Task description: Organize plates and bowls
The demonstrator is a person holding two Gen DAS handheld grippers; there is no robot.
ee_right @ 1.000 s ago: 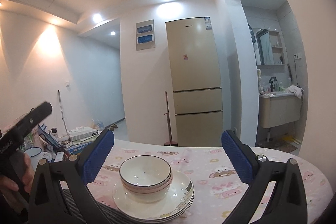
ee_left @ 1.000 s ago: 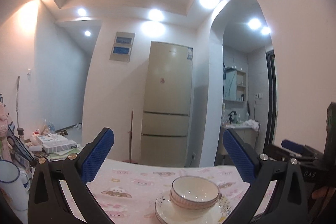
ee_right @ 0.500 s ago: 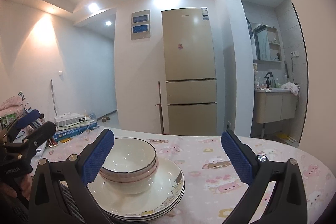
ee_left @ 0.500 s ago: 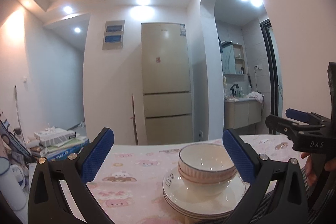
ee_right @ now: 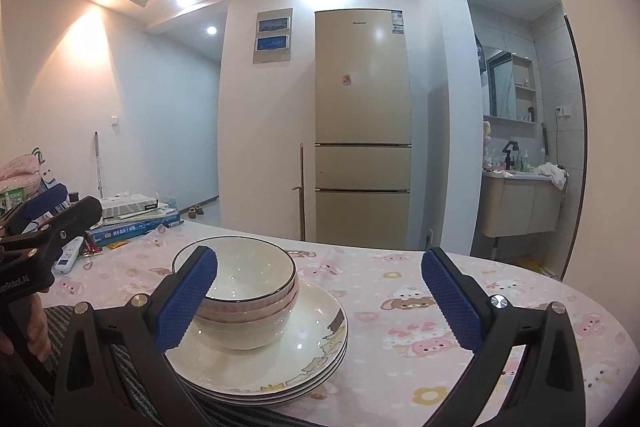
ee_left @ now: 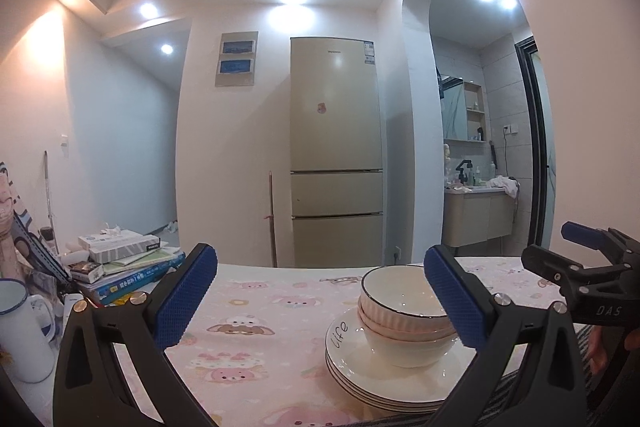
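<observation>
A stack of cream bowls (ee_left: 404, 311) (ee_right: 256, 287) sits nested on a stack of white plates (ee_left: 372, 375) (ee_right: 304, 347) at the near edge of a table with a pink cartoon cloth (ee_left: 256, 327) (ee_right: 400, 307). My left gripper (ee_left: 320, 295) is open, its right finger in front of the bowls' right side, nothing between the pads. My right gripper (ee_right: 320, 295) is open too, its left finger overlapping the bowls' near left rim. Each gripper shows in the other's view, the right one (ee_left: 592, 267) held by a hand, the left one (ee_right: 44, 227) likewise.
A white enamel mug (ee_left: 20, 331) stands at the table's left edge. Books and boxes (ee_left: 120, 267) (ee_right: 132, 219) are piled at the back left, with a remote (ee_right: 68, 255). A striped mat (ee_right: 80, 347) lies under the plates' near side. Beyond stand a fridge (ee_left: 336, 155) and a bathroom doorway.
Both grippers tilted down and drew nearer the stack, which now looms larger. The left view swung so the bowls sit right of centre; the right gripper's left finger now overlaps the bowls.
</observation>
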